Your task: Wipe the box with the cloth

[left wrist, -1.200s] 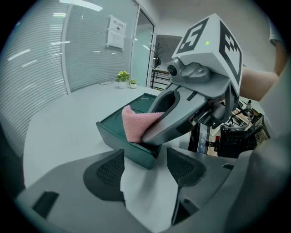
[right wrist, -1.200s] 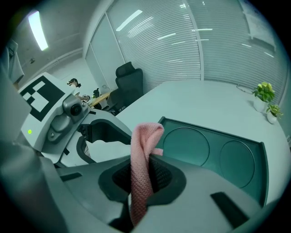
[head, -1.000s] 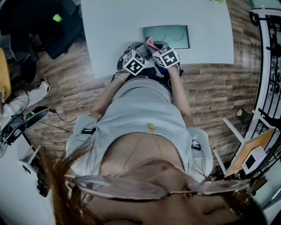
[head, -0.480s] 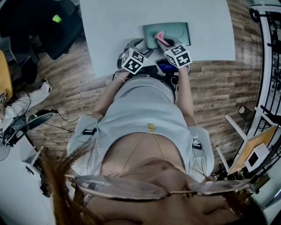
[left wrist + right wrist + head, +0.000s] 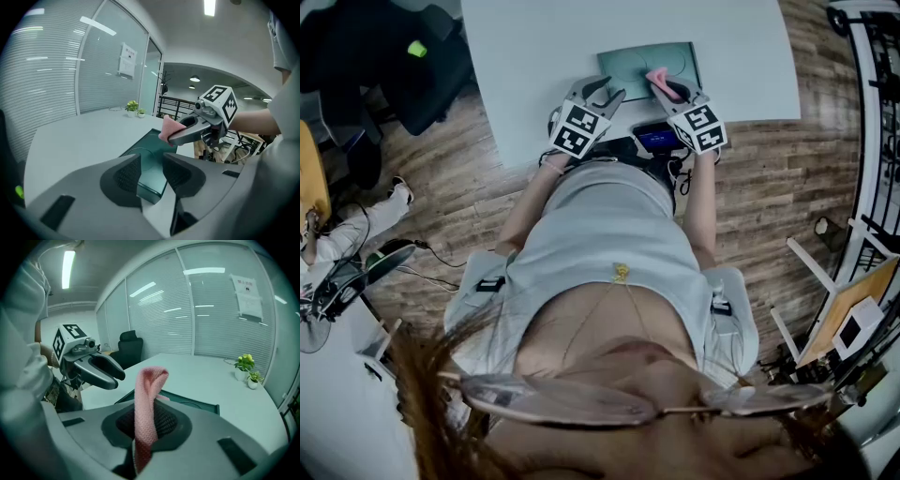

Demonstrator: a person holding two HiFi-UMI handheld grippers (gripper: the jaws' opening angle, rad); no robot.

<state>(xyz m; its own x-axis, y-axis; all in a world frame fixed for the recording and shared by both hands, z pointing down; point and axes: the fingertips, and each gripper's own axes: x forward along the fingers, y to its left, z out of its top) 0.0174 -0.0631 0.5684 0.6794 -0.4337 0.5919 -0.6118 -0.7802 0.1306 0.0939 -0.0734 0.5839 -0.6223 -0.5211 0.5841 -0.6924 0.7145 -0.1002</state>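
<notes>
Shows the dark green box (image 5: 630, 64) flat on the white table (image 5: 534, 47), close to the edge nearest the person, in the same spot as a second ago. Shows the pink cloth (image 5: 660, 81) over the right part of that box, pinched in the right gripper (image 5: 675, 94). Had that cloth a second ago lower in the head view, at the box's near edge, between the two marker cubes.

From the right gripper view, finds both pads clamped tight on the cloth (image 5: 149, 399), with a fold standing up past the tips and a tail hanging below, and the box (image 5: 199, 405) just beyond. Cannot tell whether cloth and box are touching.

Places the left gripper (image 5: 607, 91) at the box's near left corner, fingertips over the table. Had it a second ago further back, at the table's edge. Catches its jaws closing from wide, now roughly halfway, with no pad pressing on anything. Through the gap, sees only the near corner of the box (image 5: 149, 154) beneath and ahead.

Further out, finds two small potted plants (image 5: 247, 365) at the table's far side, a dark office chair (image 5: 130, 348) by the glass wall, and wooden flooring (image 5: 769, 197) around the table.
</notes>
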